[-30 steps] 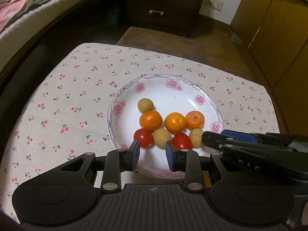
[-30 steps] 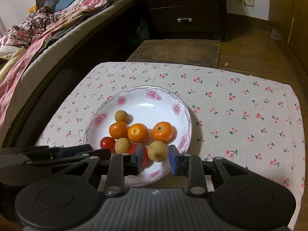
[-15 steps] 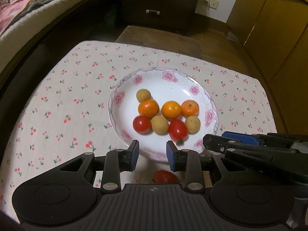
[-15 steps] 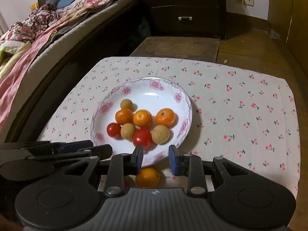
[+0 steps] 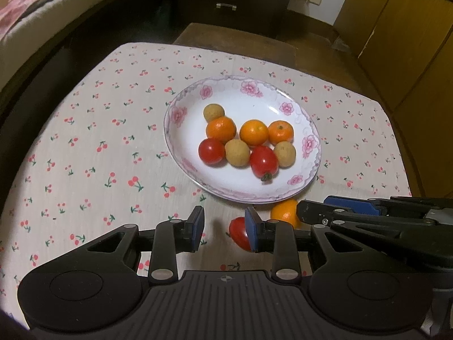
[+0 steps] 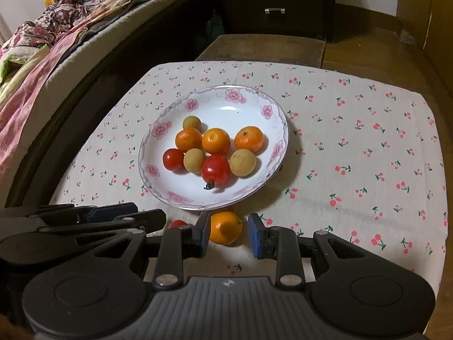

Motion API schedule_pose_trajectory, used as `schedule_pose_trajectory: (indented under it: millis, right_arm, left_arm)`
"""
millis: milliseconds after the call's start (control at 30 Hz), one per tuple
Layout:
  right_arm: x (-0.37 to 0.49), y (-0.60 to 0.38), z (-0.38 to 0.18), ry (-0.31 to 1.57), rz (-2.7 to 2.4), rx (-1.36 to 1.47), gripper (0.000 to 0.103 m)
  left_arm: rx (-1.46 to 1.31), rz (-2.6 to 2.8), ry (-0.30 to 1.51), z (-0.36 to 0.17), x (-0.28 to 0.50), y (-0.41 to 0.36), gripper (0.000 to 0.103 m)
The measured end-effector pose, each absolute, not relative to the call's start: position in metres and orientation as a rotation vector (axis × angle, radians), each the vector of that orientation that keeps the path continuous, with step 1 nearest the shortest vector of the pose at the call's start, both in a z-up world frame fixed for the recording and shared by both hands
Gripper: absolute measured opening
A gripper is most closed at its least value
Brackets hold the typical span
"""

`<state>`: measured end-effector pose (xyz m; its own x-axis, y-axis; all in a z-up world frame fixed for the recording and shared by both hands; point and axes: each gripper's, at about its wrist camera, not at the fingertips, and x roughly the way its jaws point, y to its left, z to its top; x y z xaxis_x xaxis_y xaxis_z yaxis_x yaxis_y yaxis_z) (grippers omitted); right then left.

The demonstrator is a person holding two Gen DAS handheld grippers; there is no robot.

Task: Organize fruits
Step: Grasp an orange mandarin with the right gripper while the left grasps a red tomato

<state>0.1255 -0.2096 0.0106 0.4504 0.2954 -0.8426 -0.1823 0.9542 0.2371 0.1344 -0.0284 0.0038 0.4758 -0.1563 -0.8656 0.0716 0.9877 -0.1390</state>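
A white flowered plate on the cherry-print cloth holds three oranges, three longans and two tomatoes. A loose tomato and a loose orange lie on the cloth just in front of the plate. My left gripper is open and empty, low over the cloth, with its right finger beside the loose tomato. My right gripper is open, and the loose orange lies between its fingers, nearer the left one.
The cherry-print cloth covers a small table. A bed runs along the left. A dark dresser and a wooden bench stand behind the table. Wooden cabinets stand at the right.
Both grippers have drawn back from the plate toward the table's near side. The loose tomato and loose orange in front of the plate have come into view.
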Motion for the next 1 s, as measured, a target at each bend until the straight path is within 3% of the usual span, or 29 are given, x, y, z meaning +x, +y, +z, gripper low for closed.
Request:
schedule_pose_trajectory:
  millis: [1000]
  right_arm:
    - [0.145,-0.187,-0.022,1.131,0.317,0.116,0.038]
  left_arm:
    - [-0.113,-0.101,1.115,-0.009,0.137,-0.004,0.049]
